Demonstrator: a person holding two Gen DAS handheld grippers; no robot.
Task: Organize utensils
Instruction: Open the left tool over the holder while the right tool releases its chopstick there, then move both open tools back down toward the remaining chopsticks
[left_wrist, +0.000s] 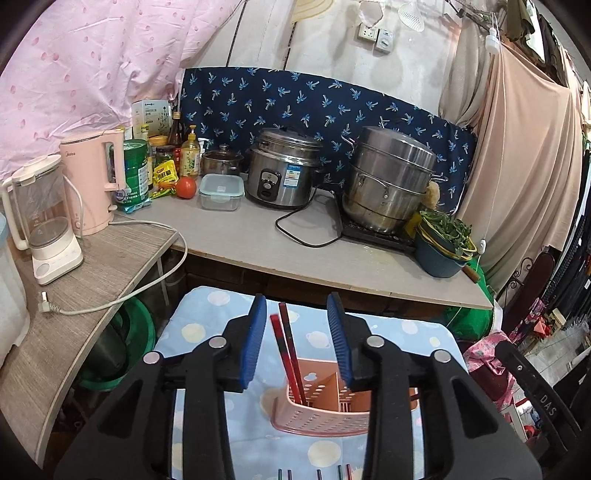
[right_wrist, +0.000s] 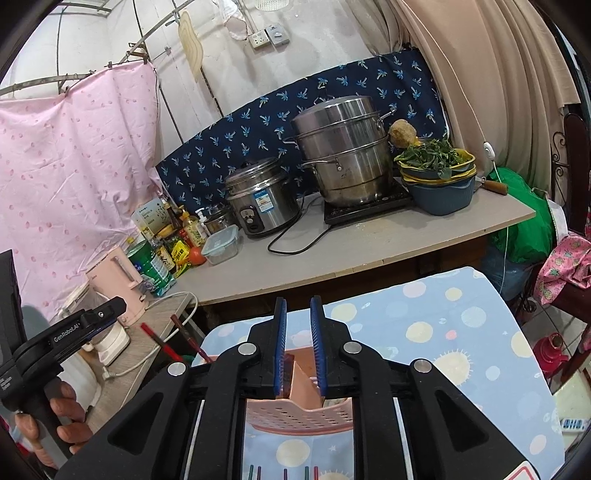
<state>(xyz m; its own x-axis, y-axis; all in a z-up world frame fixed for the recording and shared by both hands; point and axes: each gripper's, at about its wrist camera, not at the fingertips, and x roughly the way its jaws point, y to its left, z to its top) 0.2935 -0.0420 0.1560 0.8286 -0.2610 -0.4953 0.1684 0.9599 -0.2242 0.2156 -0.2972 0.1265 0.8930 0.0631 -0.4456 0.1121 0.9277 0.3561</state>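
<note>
Left gripper (left_wrist: 297, 339) jaws spread, clear of two red chopsticks (left_wrist: 286, 350) that stand leaning in the pink holder (left_wrist: 321, 410) on the dotted cloth (left_wrist: 406, 332), probably just dropped there. Right gripper (right_wrist: 298, 347) jaws narrowly parted above the holder; whether anything sits between them is unclear.
</note>
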